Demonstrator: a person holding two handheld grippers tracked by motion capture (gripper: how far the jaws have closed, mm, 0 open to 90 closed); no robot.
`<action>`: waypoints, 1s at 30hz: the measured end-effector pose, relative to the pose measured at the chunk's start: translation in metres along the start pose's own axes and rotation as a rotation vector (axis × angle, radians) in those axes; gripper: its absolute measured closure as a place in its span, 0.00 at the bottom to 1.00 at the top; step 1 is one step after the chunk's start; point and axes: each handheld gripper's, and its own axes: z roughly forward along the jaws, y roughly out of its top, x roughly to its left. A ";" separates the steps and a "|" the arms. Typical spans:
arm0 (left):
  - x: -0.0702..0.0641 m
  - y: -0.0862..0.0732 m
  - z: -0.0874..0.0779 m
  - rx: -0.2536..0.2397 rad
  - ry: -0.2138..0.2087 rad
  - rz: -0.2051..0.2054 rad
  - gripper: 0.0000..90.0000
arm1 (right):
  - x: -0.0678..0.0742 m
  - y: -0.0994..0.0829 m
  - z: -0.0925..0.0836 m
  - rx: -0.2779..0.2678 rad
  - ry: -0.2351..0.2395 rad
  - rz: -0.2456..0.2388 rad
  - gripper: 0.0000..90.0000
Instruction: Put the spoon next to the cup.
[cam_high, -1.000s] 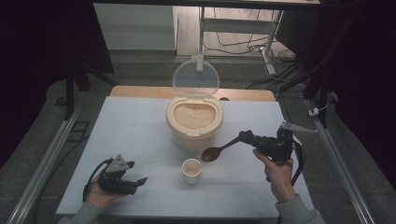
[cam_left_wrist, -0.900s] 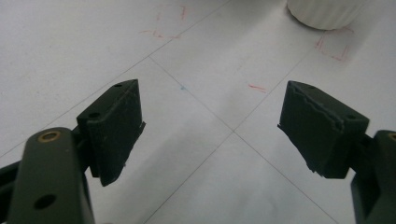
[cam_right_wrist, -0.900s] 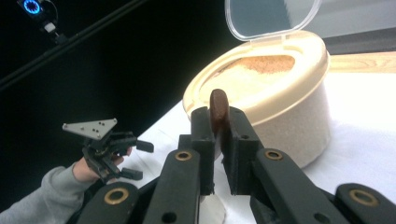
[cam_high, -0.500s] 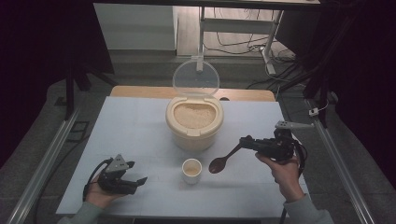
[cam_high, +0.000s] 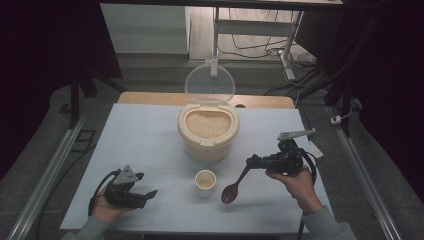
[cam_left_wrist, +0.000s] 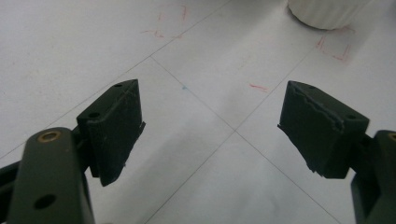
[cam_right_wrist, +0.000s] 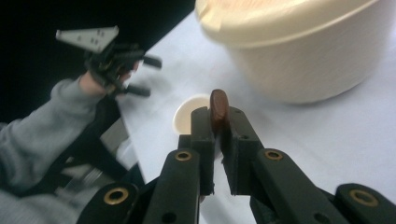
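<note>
My right gripper (cam_high: 251, 162) is shut on the handle of a brown wooden spoon (cam_high: 231, 190), whose bowl hangs down just right of a small white cup (cam_high: 205, 182). Seen along its own jaws, the right gripper (cam_right_wrist: 217, 125) pinches the spoon (cam_right_wrist: 218, 106) edge-on, with the cup (cam_right_wrist: 187, 116) behind it. A cream rice container (cam_high: 208, 132) with its clear lid (cam_high: 209, 83) raised stands behind the cup, full of grain. My left gripper (cam_high: 146, 185) rests open at the table's front left, nothing between its pads (cam_left_wrist: 116, 126).
The white table (cam_high: 145, 140) carries faint grid lines and red marks (cam_left_wrist: 334, 49). Its front edge lies close below both hands. Metal rails (cam_high: 45, 175) run along both sides. The left hand and its gripper (cam_right_wrist: 121, 60) appear far off in the right gripper view.
My right gripper has carried the spoon down and toward the front, its bowl tipping lower beside the cup. The left gripper has stayed put.
</note>
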 end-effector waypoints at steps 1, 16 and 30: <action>0.000 0.000 0.000 0.001 0.000 -0.001 0.23 | 0.000 0.000 0.003 0.015 0.003 0.001 0.93; 0.000 0.000 0.001 0.009 -0.003 0.006 0.23 | -0.002 0.006 0.046 0.196 0.010 -0.019 0.92; 0.000 0.000 0.002 0.011 -0.001 0.009 0.23 | -0.018 0.004 0.068 0.138 -0.071 -0.004 0.86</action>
